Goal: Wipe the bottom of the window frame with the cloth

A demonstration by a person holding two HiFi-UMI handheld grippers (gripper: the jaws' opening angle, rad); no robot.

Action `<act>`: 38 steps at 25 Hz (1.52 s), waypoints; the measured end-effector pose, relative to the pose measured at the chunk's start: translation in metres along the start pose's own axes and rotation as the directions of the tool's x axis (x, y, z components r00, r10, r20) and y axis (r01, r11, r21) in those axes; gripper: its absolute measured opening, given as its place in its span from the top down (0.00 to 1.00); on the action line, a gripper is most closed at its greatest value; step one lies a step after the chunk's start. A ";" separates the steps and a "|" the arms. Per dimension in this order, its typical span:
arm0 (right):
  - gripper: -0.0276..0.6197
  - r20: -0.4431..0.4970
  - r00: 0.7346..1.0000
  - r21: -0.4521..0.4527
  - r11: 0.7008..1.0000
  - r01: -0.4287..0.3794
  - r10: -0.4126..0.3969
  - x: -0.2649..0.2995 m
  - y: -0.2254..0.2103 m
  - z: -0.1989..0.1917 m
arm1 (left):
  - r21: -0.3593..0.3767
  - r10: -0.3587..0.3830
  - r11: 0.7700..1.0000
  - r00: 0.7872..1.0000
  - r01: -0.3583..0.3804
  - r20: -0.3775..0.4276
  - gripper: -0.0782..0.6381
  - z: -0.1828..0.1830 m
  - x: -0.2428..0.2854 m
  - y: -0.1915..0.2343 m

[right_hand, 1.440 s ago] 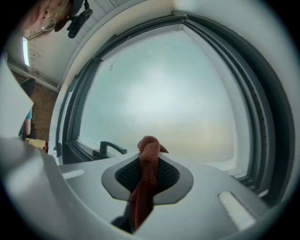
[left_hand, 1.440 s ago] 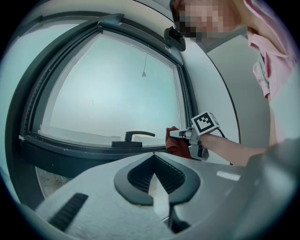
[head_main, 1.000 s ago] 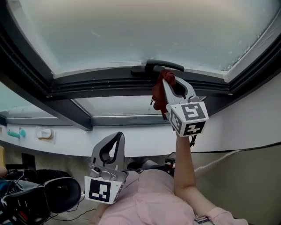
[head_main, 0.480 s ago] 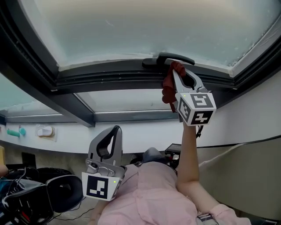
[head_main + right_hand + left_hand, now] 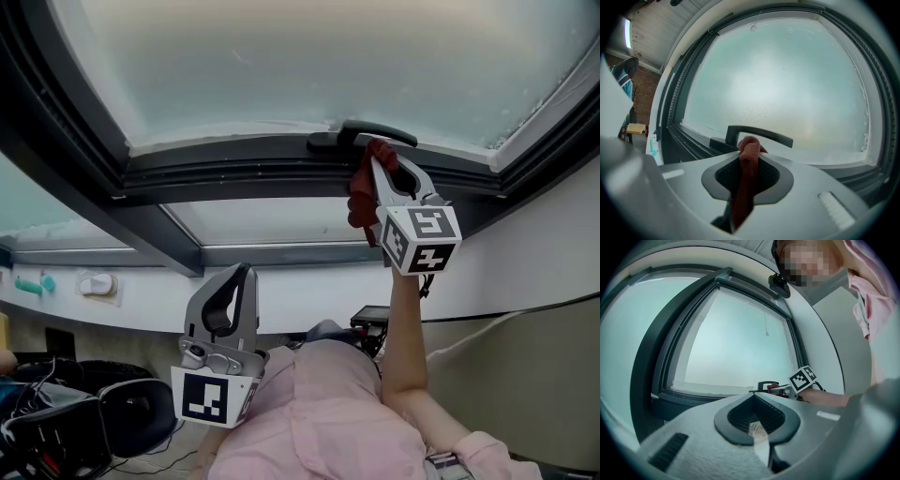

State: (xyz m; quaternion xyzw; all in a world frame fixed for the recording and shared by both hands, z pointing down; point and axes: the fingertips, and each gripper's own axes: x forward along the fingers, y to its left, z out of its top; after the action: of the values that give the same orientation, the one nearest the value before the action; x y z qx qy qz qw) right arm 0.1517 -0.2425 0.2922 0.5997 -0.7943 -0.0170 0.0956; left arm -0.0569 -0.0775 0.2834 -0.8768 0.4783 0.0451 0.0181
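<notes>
My right gripper is shut on a dark red cloth, held up against the dark window frame just under the black window handle. In the right gripper view the cloth runs between the jaws, its bunched end right below the handle. Lower left, my left gripper hangs apart from the frame, shut with nothing in it. The left gripper view shows its jaws closed together, with the right gripper's marker cube beyond.
Frosted glass fills the sash above the frame. A white sill runs below, with a small teal item and a white fitting on it at left. Black gear lies on the floor at lower left.
My right gripper with the cloth has moved right and slightly up along the frame, ending under the handle. The left gripper has barely shifted.
</notes>
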 end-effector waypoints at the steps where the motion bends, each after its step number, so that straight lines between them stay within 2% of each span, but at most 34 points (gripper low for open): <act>1: 0.87 0.000 1.000 0.000 1.000 -0.003 0.003 0.000 0.000 0.000 | 0.001 -0.003 1.000 1.000 0.003 0.001 0.89 0.000 0.001 -0.001; 8: 0.87 0.002 1.000 -0.015 1.000 -0.026 0.026 0.000 0.001 0.000 | 0.008 -0.022 1.000 1.000 0.022 0.006 0.89 0.001 0.009 -0.009; 26: 0.87 0.009 0.997 -0.006 0.997 -0.072 0.072 -0.003 -0.003 -0.002 | 0.003 -0.008 1.000 1.000 0.008 -0.018 0.89 -0.007 0.019 -0.014; 30: 0.87 -0.009 0.999 -0.019 0.998 -0.052 0.052 -0.004 -0.009 -0.003 | 0.001 -0.016 1.000 1.000 0.016 -0.024 0.89 -0.009 0.024 -0.015; 38: 0.87 -0.016 0.999 0.015 0.999 -0.031 0.031 -0.009 -0.031 -0.008 | -0.010 -0.047 0.999 0.998 0.047 -0.037 0.89 -0.014 0.039 -0.020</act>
State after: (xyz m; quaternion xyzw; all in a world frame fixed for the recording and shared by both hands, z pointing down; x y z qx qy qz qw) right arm 0.1846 -0.2414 0.2946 0.5882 -0.8028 -0.0049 0.0978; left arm -0.0188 -0.1002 0.2935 -0.8886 0.4576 0.0307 0.0064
